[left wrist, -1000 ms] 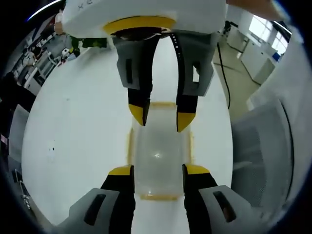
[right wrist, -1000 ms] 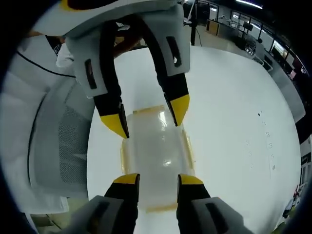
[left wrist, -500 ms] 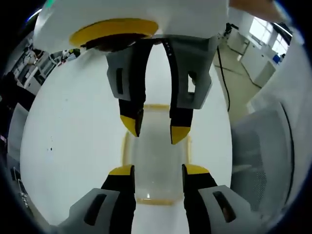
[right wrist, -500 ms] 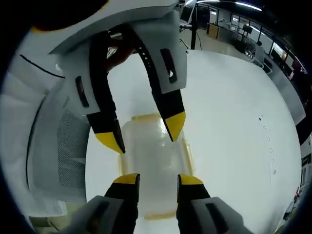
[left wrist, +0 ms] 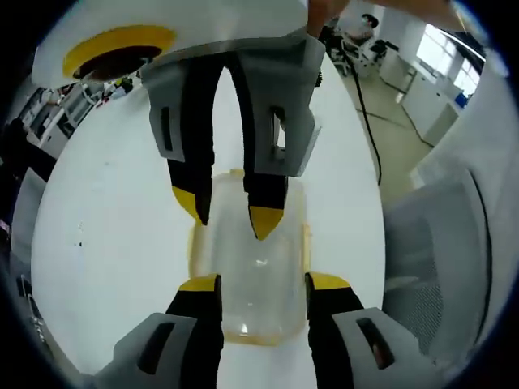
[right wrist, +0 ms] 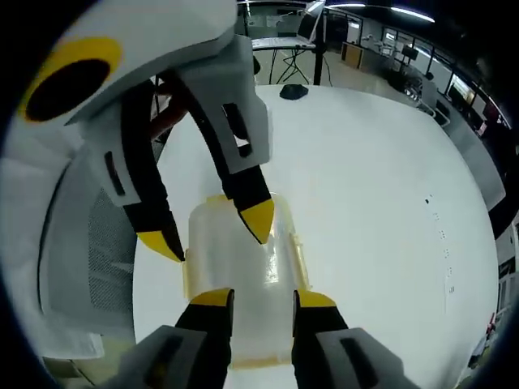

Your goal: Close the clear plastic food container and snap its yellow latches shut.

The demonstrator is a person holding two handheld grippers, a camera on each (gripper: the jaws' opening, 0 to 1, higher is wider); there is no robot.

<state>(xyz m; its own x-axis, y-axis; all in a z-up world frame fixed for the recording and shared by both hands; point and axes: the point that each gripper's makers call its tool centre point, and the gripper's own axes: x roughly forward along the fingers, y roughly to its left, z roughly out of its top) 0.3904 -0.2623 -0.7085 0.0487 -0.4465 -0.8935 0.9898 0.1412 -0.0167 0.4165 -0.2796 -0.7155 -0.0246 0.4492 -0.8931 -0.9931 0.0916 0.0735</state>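
**Two open grippers poised over the container**

A clear rectangular plastic food container with yellow latches [left wrist: 247, 275] is seen lying on the round white desk [left wrist: 113, 227], between the tips of both tools. The left gripper [left wrist: 261, 284] and the right gripper [right wrist: 253, 298] face each other over it, each with fingers spread apart and nothing held. The box is judged light, thin-walled and slippery, likely to skid if pushed sideways; pressure is best applied straight down on a yellow latch [right wrist: 298, 258]. Open desk lies all around, with a grey mesh chair [left wrist: 442, 259] beyond the edge.
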